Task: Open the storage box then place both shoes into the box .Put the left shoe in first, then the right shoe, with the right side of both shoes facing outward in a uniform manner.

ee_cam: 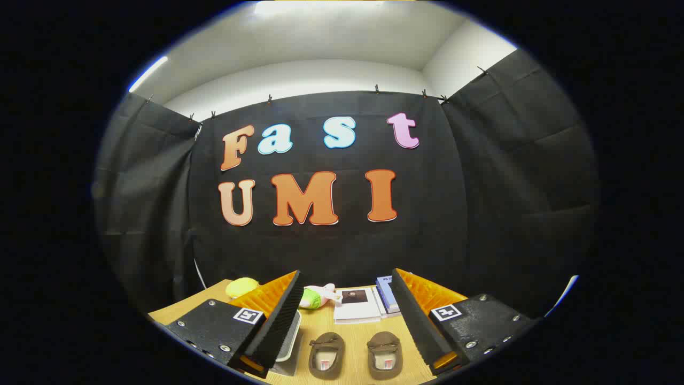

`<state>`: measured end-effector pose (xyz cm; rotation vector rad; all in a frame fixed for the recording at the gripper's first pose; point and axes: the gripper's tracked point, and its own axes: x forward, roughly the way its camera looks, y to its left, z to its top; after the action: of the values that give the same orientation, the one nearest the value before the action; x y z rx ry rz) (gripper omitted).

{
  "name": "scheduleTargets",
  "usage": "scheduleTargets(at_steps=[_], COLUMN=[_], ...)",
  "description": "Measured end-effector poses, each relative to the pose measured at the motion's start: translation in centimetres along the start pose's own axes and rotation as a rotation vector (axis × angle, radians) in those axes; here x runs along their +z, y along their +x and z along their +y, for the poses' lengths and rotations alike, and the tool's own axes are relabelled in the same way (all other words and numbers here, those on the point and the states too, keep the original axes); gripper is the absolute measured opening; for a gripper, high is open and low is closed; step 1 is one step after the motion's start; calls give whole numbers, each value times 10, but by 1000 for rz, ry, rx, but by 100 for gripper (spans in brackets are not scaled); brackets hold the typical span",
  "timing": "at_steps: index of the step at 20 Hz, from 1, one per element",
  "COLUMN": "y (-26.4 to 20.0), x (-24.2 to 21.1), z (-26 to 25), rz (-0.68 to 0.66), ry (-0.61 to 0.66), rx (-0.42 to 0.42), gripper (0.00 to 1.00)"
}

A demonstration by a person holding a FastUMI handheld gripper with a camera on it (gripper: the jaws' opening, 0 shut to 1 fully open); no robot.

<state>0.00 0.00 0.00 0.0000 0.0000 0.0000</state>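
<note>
Fingers of the gripper (pixel 342 321) are standing wide apart above two brown shoes (pixel 355 354), while the storage box (pixel 286 342), half hidden behind the left finger, is risking being skipped.

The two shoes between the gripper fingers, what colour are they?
Brown, seen in the gripper view: shoes.

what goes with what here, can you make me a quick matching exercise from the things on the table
Things:
1. brown shoes
2. yellow-green ball
3. books
4. gripper

Descriptions:
A. open, holding nothing
B. side by side between the fingers
C. beyond the shoes, at the table's far edge
D. beyond the left finger

Pairs: 1-B, 2-D, 3-C, 4-A
</note>
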Motion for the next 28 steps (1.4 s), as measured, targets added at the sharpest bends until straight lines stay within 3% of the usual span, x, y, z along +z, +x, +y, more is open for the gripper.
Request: scheduleTargets(at_steps=[8,17,23,28], y=[4,11,25,51], x=[-6,-21,-48,-96], z=[-7,6,13,26], rz=[13,41,97,202], ry=[-11,11,105,206], rx=[-20,16,72,120], gripper=[98,98,98,98])
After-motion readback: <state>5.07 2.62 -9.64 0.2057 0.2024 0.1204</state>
